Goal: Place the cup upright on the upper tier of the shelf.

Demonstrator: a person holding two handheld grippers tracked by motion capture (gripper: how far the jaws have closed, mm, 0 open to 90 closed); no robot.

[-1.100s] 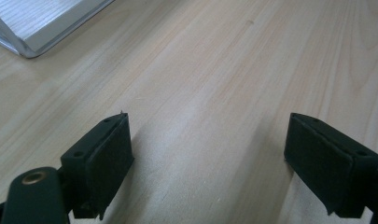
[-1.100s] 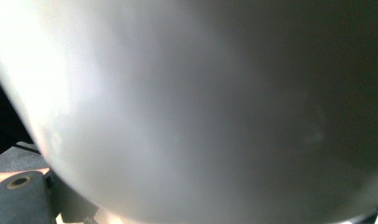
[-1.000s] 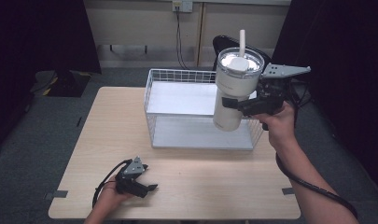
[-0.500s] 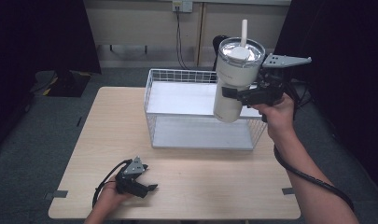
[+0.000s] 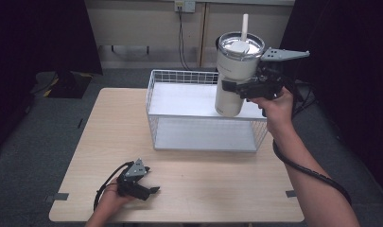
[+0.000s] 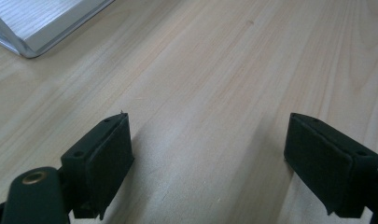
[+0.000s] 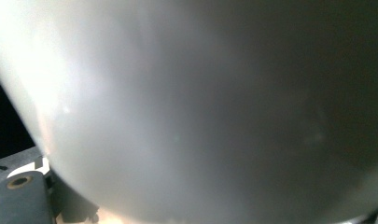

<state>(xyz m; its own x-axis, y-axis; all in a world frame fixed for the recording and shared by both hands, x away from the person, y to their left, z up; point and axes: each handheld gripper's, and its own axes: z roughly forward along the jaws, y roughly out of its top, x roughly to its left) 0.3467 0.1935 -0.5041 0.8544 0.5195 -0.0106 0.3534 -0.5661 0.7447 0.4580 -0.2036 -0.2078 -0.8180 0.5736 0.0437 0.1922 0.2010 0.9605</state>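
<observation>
Right claw point(image 5: 231, 88) is up in the air w/ both jaws closed around the body of a white tumbler point(image 5: 235, 71), gripping it approx mid-height; tumbler is upright w/ a slight tilt, lid on top and a white straw point(image 5: 244, 28) sticking up out of it. The tumbler hangs off the claw's left side, its base above the far right part of the white wire basket point(image 5: 179, 78), clear of the basket's rim. In the right gripper view the pale tumbler wall point(image 7: 200, 107) sits right against the lens, so the jaw pads themselves are hard to make out there. The basket stands below and to the left of the right claw, on the far half of the tabletop point(image 5: 113, 127). Left claw point(image 5: 152, 190) rests low on the tabletop near the person's edge, well apart from the right claw and the basket, held by the left hand point(image 5: 111, 203); its jaws stand wide apart w/ nothing between them but bare wood in the left gripper view point(image 6: 207, 158). A corner of the basket base point(image 6: 46, 23) shows ahead and to the left of that claw
</observation>
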